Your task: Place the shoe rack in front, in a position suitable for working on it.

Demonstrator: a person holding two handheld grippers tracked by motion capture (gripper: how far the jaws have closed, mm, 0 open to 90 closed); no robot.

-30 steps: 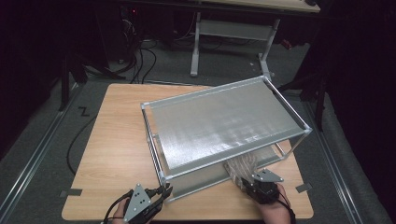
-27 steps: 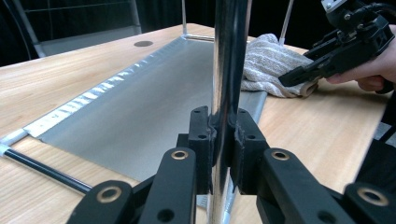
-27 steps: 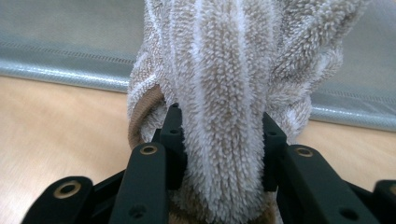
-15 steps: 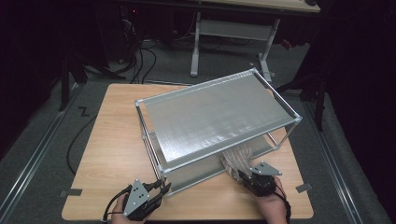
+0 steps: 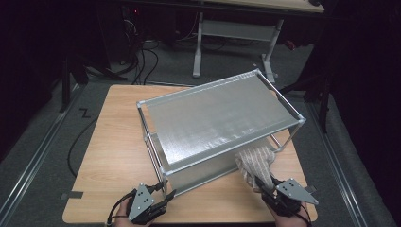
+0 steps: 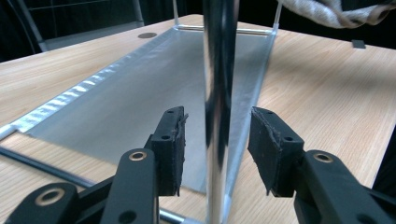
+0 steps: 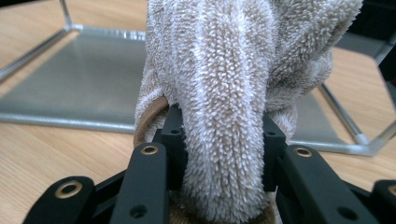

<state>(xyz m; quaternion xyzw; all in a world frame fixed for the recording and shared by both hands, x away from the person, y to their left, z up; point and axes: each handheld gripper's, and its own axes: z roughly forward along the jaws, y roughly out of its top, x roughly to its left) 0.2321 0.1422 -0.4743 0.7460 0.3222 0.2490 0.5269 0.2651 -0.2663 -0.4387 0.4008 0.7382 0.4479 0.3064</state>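
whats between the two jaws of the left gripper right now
The shelf's shiny upright metal post stands between the jaws of the left gripper, with a gap on each side; the jaws have just been opening. The left gripper view shows this.

Left gripper jaws, just opening, flank the rack post.

A light wooden table stands at the middle of a dim room, lit from above while everything around it falls into darkness. The floor is grey carpet. Metal floor rails run past the table at 9 o'clock and at 3 o'clock. At 12 o'clock a second desk stands on white metal legs. At 11 o'clock black cables loop over the carpet. Small strips of dark tape are stuck on the table at 7 o'clock.
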